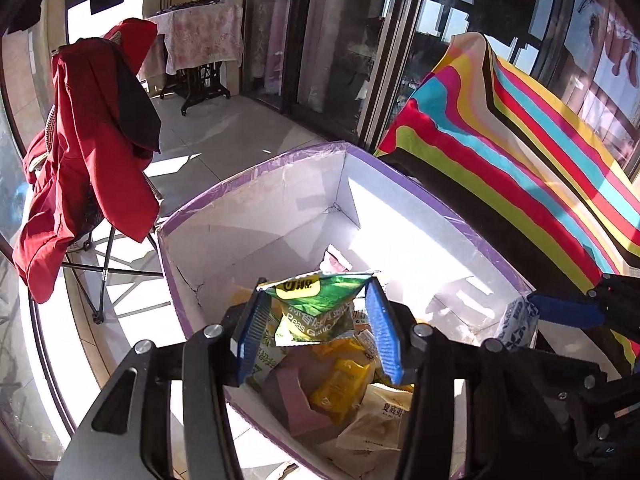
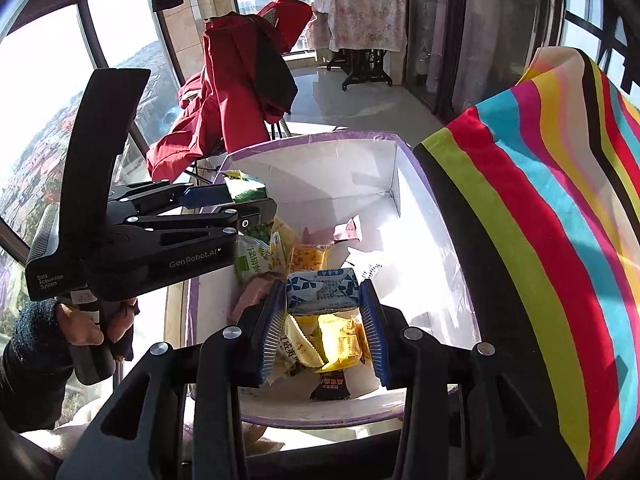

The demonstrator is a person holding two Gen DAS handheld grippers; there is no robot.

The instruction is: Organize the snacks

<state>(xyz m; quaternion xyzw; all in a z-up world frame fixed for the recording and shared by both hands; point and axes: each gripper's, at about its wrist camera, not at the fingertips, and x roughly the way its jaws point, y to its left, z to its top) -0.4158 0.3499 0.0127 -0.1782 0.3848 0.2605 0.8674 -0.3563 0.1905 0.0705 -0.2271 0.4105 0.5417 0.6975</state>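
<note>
The white cardboard box with the purple taped rim is the landmark; every place here is told from it. Over its left part the left gripper clenches a green foil packet of garlic peas; the two blue ribbed pads press the packet's side edges, and it hangs above the heap inside the box. I judge this packet light and puffed with air; the foil is smooth and slippery, and it crumples easily, so a hold on the flat sealed edge is safer than on the swollen middle; a hard squeeze may crush the peas or burst the seam. Below it, on the box floor, lie a yellow wrapped snack, a pink flat packet and a pale cream bag; all look soft and light. Over the right part of the box the right gripper grasps a small blue-and-white patterned bar packet by its two short ends; it seems firmer, block-like, so this end-to-end hold should keep it steady. Just beside the box's right wall stands a chair covered by a striped multicolour cloth.
</note>
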